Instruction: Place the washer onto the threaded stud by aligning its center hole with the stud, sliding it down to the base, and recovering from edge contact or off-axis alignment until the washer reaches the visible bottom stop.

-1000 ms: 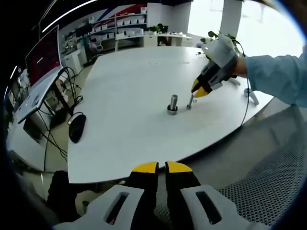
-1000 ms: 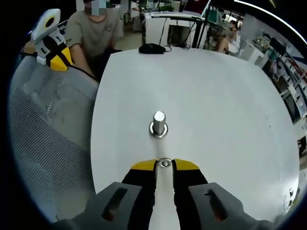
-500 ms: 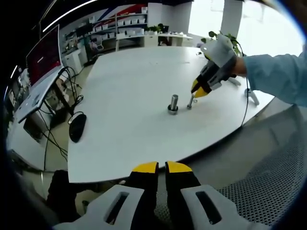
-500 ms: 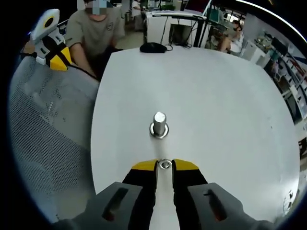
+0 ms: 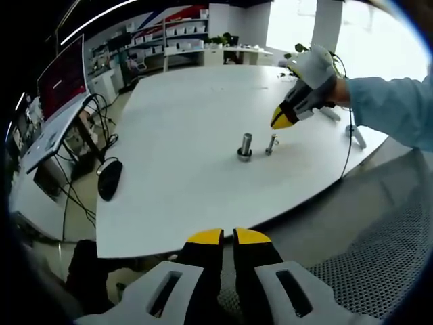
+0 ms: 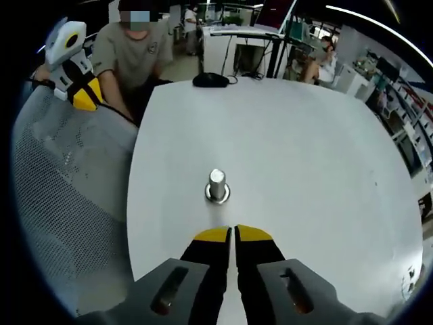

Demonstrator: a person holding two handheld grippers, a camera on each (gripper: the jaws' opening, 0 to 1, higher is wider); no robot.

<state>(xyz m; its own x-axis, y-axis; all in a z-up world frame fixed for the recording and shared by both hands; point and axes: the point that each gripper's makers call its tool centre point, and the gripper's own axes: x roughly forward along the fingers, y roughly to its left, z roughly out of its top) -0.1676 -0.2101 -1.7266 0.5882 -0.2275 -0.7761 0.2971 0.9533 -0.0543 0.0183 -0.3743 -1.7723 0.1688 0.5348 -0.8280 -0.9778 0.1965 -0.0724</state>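
Moved since the earlier frame: right gripper (image 5: 283, 120), lifted off the small upright metal piece (image 5: 270, 143) it was touching and now clear of it, toward the upper right of the left gripper view; its jaws are drawn narrower than before

Right gripper, own view (image 6: 233, 233): yellow tips almost touching, nothing between them, at bottom centre above the white table (image 6: 304, 169)

Left gripper (image 5: 226, 237): jaws close together with a thin slit, holding nothing, at the bottom of its view off the near table edge; also seen at upper left of the right gripper view (image 6: 76, 91)

Threaded stud (image 5: 245, 143) (image 6: 216, 183): upright near the table's middle, a metal ring round its foot; cannot tell whether that ring is the washer or the stud's base

Small metal piece: stands on the table just beside the stud, on its right in the left gripper view, apart from both grippers

Computer mouse (image 5: 108, 179) (image 6: 211, 80): black, near the table edge

Mesh chair (image 6: 61, 203): grey, left of the table
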